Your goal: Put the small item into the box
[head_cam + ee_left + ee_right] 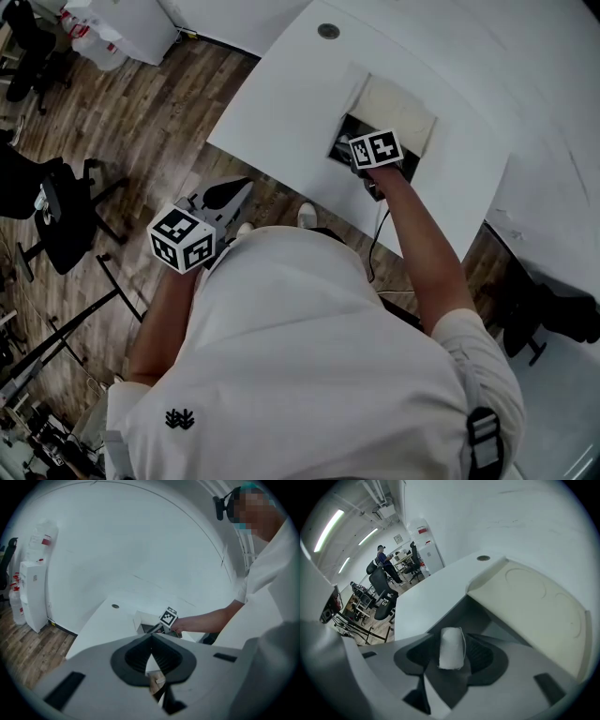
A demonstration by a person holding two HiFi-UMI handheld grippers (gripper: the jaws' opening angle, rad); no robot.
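The small item (451, 648) is a short white roll. It stands between the jaws of my right gripper (454, 638), which are spread wider than it; a strip of ribbed pad shows bare on its right. Just beyond lies the open white box (474, 617), its lid (534, 602) tipped back. In the head view my right gripper (354, 150) reaches into the box (349, 129) on the white table (281, 103). My left gripper (242, 186) is held near the person's body over the wood floor; its tips (151, 638) meet with nothing between them.
A round cable hole (328, 31) sits at the table's far end. A black office chair (66, 211) stands on the floor to the left, with white cabinets and water bottles (94, 37) by the wall. A cable (375, 239) hangs off the table's near edge.
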